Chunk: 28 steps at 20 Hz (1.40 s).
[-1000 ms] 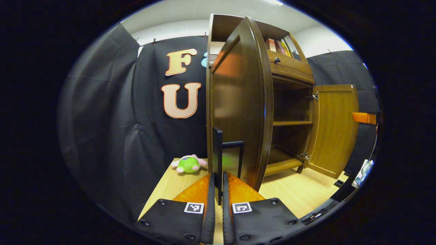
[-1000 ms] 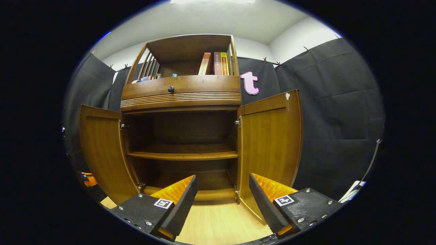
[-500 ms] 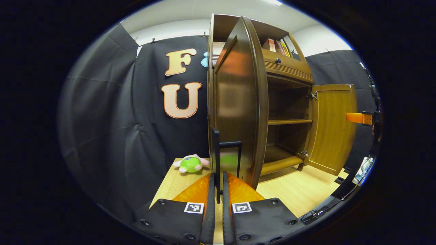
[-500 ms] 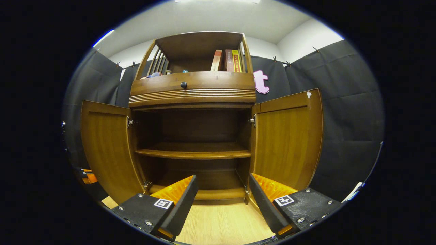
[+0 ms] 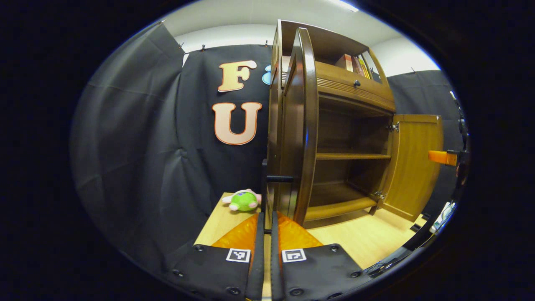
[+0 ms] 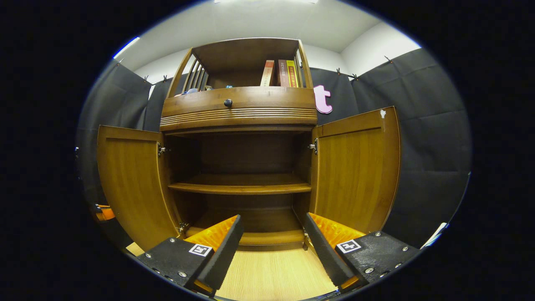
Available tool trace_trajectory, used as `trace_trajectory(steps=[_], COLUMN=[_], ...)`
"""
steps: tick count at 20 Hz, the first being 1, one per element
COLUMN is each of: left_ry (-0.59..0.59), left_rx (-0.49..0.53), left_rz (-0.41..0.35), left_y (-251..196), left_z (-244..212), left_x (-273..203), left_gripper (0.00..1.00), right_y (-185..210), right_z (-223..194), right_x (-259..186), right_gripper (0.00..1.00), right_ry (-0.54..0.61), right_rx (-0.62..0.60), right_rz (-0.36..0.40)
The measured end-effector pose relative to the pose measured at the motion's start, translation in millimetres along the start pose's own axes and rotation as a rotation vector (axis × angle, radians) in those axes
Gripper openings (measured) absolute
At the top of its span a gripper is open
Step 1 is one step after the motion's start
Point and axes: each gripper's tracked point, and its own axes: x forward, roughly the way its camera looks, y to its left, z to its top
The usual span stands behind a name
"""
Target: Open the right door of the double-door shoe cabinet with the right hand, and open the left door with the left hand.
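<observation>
two pads of the left gripper (image 5: 267, 221) are clenched on the thin black handle (image 5: 265, 188) of the left door (image 5: 299, 125), bar pinched between them. the door stands edge-on, swung wide off the cabinet (image 6: 238, 108). right gripper (image 6: 271, 238) is released, jaws spread, grasping nothing, in front of the cabinet's bottom edge.

handling (judged): doors are stiff wood panels on hinges, light to swing, glossy, so the face would slip; the bar handle is the only sound hold. pull along the arc, not straight out.

counts: 2 doors, both open, right door (image 6: 355, 167) hinged at the cabinet's right edge; 1 inner shelf (image 6: 240, 188); 1 drawer knob (image 6: 228, 102); about 3 books (image 6: 278, 73) at the top right corner; 1 green plush (image 5: 244, 201) on the floor (image 6: 271, 276) by the cabinet's left side.
</observation>
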Motion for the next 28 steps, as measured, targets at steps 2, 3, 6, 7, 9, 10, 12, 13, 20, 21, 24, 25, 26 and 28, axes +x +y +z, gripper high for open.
trace_trajectory(steps=[2,3,6,7,9,10,12,13,20,21,24,25,26,28], left_ry=[-0.002,0.006,0.025,0.029,0.028,0.024,0.005,-0.011,-0.087,-0.092,-0.100,-0.109,-0.118,-0.140], left_rx=[0.034,0.046,-0.028,-0.038,-0.033,-0.028,-0.014,-0.006,0.070,0.059,0.025,0.013,0.005,-0.017], left_rz=[0.003,0.005,0.020,0.031,0.055,0.067,0.080,0.085,0.081,0.078,0.085,0.089,0.083,0.062], left_y=[-2,-1,-5,-8,-18,-22,-36,-44,-110,-119,-138,-144,-152,-168], left_z=[0,-2,-7,-7,-1,4,20,31,83,91,115,125,135,154], left_x=[-1,-3,-14,-20,-34,-41,-51,-54,-50,-47,-35,-33,-28,-22], left_gripper=[0.09,0.09,0.10,0.10,0.09,0.09,0.09,0.09,0.23,0.23,0.35,0.36,0.38,0.49], right_y=[0,0,-5,-7,-14,-18,-30,-36,-78,-83,-96,-101,-105,-111], right_z=[0,0,-4,-6,-9,-9,-6,-4,23,27,48,56,63,77], right_x=[-1,-1,-2,-1,-1,-1,0,-1,0,0,-5,-6,-7,-9], right_gripper=[0.93,0.93,0.93,0.93,0.93,0.93,0.93,0.93,0.93,0.93,0.93,0.93,0.93,0.93], right_ry=[0.002,0.002,0.013,0.020,0.034,0.036,0.030,0.029,-0.003,-0.008,-0.037,-0.048,-0.058,-0.071], right_rx=[0.005,0.004,0.000,0.005,0.013,0.014,0.013,0.013,0.049,0.041,0.002,-0.008,-0.012,-0.015], right_rz=[0.003,0.005,0.009,0.010,0.010,0.006,-0.004,-0.008,-0.046,-0.049,-0.052,-0.053,-0.052,-0.046])
